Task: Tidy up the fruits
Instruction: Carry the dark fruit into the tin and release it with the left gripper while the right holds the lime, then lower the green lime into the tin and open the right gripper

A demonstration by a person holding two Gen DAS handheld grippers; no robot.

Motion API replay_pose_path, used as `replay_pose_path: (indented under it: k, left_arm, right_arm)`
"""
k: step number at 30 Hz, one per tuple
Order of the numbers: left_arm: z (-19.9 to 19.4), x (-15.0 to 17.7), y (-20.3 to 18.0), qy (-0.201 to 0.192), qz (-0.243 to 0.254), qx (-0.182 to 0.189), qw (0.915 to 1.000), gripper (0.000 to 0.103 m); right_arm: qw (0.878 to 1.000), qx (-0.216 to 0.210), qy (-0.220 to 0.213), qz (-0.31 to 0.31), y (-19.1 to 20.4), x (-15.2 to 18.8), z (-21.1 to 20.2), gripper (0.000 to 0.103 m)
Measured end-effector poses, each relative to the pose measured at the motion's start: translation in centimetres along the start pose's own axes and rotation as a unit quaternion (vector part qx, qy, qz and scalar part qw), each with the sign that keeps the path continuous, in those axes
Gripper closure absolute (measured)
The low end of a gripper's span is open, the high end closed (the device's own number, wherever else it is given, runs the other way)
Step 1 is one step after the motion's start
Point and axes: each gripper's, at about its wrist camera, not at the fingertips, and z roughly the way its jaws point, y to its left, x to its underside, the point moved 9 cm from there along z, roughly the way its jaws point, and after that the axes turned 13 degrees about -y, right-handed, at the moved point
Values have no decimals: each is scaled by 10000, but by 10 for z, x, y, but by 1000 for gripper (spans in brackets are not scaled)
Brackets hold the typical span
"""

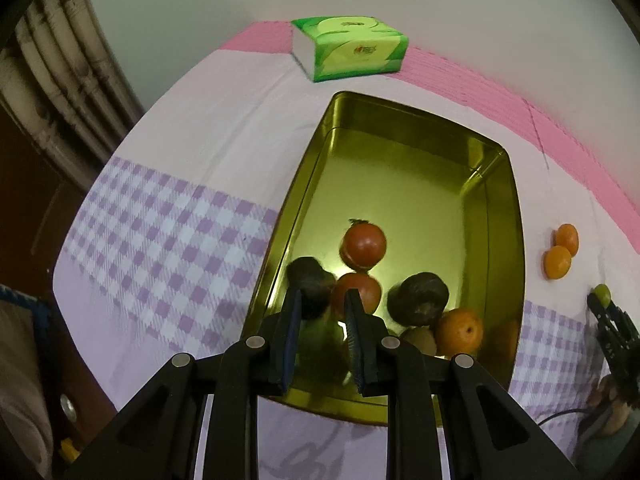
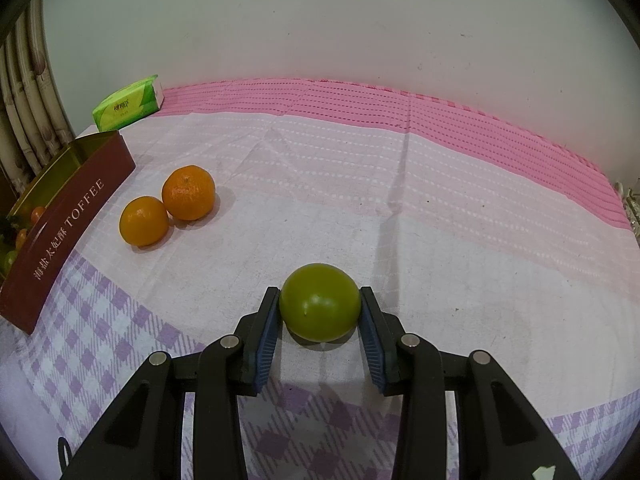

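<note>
A gold tin with a dark red outside lies on the cloth and holds two red fruits, two dark fruits, an orange and a blurred green fruit. My left gripper hovers over the tin's near end, jaws parted, with the green fruit below them. My right gripper is closed on a green fruit resting on the cloth. It also shows at the right edge of the left wrist view. Two oranges lie on the cloth beside the tin.
A green tissue pack lies at the back of the table, also in the right wrist view. A wall stands behind the table. Curtains hang at the left. The cloth is pink at the back and purple-checked in front.
</note>
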Motion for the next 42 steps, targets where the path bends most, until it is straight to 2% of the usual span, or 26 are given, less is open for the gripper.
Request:
replay_pose_path:
  k: [8, 22, 23, 25, 27, 31, 36, 38, 42]
  left_arm:
    - [4, 9, 9, 75, -116, 12, 9999, 80]
    - [5, 13, 8, 75, -2, 43, 10000, 78]
    - [3, 13, 6, 8, 65, 38, 10000, 75]
    - [-1, 12, 4, -84, 130, 21, 9999, 58]
    - [-6, 9, 0, -228, 141, 143, 9995, 45]
    - [-19, 1, -6, -547, 308, 182, 9979, 39]
    - [-41, -9, -3, -909, 130, 387, 9950, 35]
    - [-50, -12, 3, -1079, 106, 312, 9936, 33]
    - [-60, -10, 21, -1262, 39, 44, 9920, 29]
  right_arm:
    - [10000, 2, 0, -2, 0, 0, 0, 67]
    - [10000, -12, -9, 45, -2, -9, -8, 69]
    - [10000, -21, -33, 58, 0, -12, -11, 69]
    - [9999, -63, -88, 41, 6, -19, -18, 69]
    - [9997, -208, -160, -22, 18, -28, -26, 69]
    - [9970, -655, -336, -247, 61, -49, -41, 69]
    - [9878, -1426, -398, -479, 133, -66, -52, 69]
    - [9807, -1845, -312, -576, 169, -69, -52, 69]
    - [9695, -2276, -208, -885, 223, -66, -49, 69]
